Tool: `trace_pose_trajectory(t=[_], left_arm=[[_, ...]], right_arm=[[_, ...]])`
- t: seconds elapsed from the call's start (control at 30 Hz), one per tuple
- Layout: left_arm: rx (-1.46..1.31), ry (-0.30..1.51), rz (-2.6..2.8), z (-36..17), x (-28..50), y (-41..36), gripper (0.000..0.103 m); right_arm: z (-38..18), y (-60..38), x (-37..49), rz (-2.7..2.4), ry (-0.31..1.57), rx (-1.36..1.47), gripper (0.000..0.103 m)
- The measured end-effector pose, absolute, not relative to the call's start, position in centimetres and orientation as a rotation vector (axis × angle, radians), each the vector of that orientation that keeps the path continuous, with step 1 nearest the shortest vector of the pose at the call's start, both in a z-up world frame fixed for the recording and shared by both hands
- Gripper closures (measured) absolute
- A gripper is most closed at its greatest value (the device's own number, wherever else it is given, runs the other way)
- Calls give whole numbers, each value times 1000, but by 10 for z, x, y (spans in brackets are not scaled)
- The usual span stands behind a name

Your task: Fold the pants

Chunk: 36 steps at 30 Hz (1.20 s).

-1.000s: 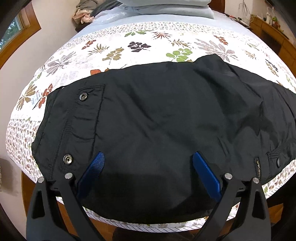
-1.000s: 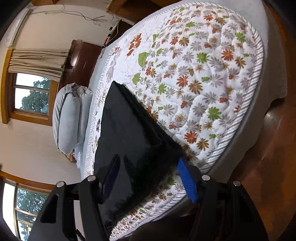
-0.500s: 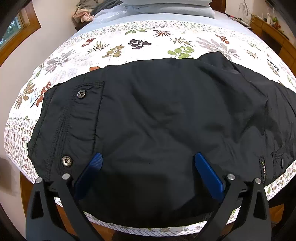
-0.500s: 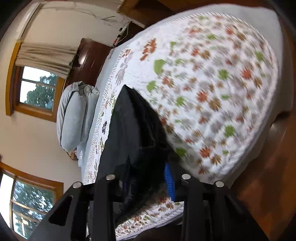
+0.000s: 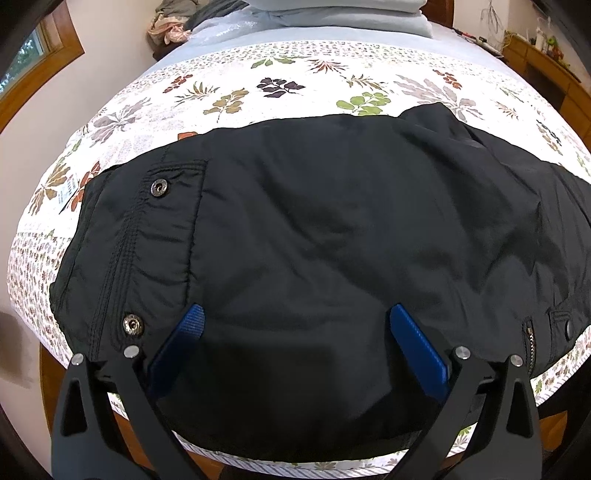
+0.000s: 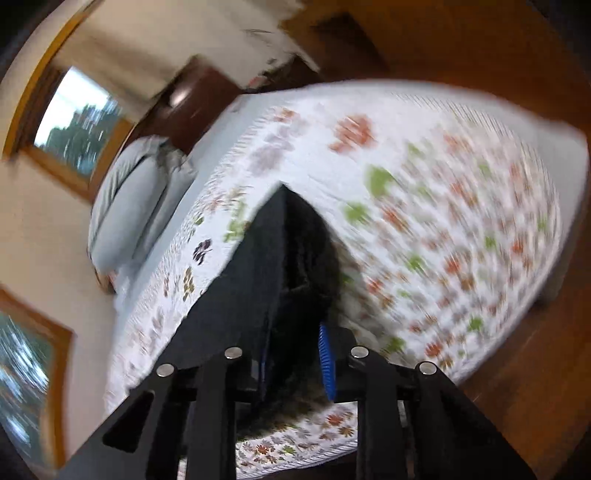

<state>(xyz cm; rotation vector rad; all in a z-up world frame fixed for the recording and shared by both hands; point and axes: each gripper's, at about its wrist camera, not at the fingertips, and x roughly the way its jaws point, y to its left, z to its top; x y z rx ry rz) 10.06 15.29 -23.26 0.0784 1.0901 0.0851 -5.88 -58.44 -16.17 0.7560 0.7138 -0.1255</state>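
Observation:
The black pants [image 5: 314, 229] lie spread across the near end of the leaf-print bed quilt [image 5: 280, 88], waistband with snap buttons at the left. My left gripper [image 5: 295, 325] is open, its blue pads just above the near part of the fabric, holding nothing. In the right wrist view, my right gripper [image 6: 295, 350] is shut on a bunch of the pants' leg end [image 6: 266, 258], and the fabric rises from the quilt [image 6: 443, 206] toward the jaws. That view is blurred by motion.
Folded pale-blue bedding [image 5: 343, 14] is stacked at the bed's head, with a clothes heap [image 5: 170, 26] beside it. A wooden dresser [image 5: 554, 74] stands at the right. Wooden floor [image 6: 517, 406] runs past the bed's edge. Windows [image 6: 74, 122] are on the wall.
My right gripper has closed on the pants' leg end and swung, lifting the fabric; its view has turned and blurred. My left gripper has stayed open, almost still.

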Motion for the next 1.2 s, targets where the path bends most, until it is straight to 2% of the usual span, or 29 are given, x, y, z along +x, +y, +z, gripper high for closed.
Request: trace_pose_trajectory(t=[0.23, 0.43, 1.0, 1.2], left_arm=[[71, 1075, 74, -232, 97, 154, 2], [61, 1074, 55, -231, 96, 157, 2], [51, 1064, 31, -231, 96, 158, 2], [48, 1064, 25, -231, 95, 159, 2]], right_arm=[[-67, -480, -24, 75, 663, 416, 82], [-43, -383, -3, 265, 674, 247, 82], [-90, -231, 14, 540, 792, 34, 82], [-128, -180, 18, 612, 860, -81, 82]])
